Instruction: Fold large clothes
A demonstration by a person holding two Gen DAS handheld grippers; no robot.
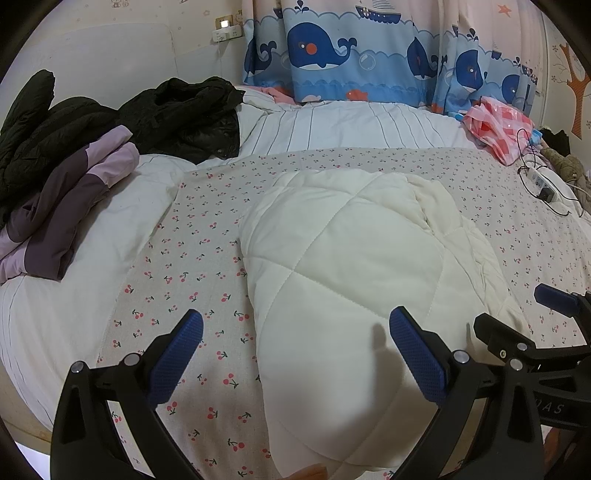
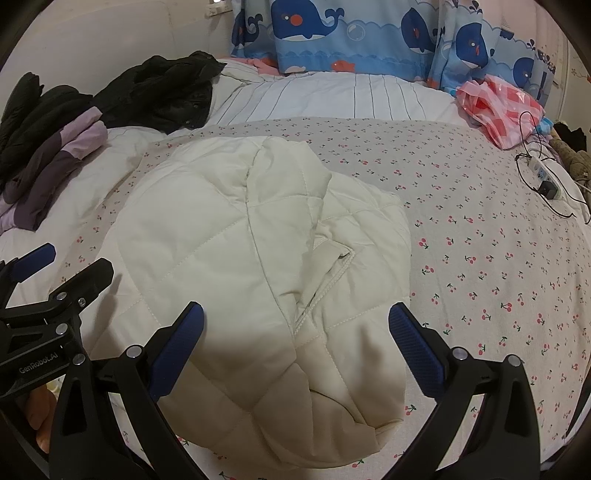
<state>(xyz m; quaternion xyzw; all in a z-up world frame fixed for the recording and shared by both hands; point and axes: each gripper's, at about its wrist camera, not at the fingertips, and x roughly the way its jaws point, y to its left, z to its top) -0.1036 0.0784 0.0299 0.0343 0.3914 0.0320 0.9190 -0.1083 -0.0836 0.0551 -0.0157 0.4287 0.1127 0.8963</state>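
Jacket point(image 2: 236, 258) sits mid-bed on the sheet point(image 2: 480, 240), clothes pile point(image 2: 48, 147) off to its left. Power strip point(image 2: 546, 177) and bag point(image 2: 495, 107) are far right, curtain point(image 2: 351, 33) behind.

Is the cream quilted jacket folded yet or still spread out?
Folded: the cream quilted jacket lies as a compact bundle on the cherry-print bedsheet, its layers doubled over, with neither hand-held gripper touching it.

I count 1 cream quilted jacket point(image 2: 240, 258), 2 black coats point(image 1: 188, 110), 1 purple garment point(image 1: 74, 192), 1 pink plastic bag point(image 2: 498, 107), 1 power strip point(image 2: 545, 175), and 2 grippers: left point(image 1: 295, 354), right point(image 2: 295, 350).
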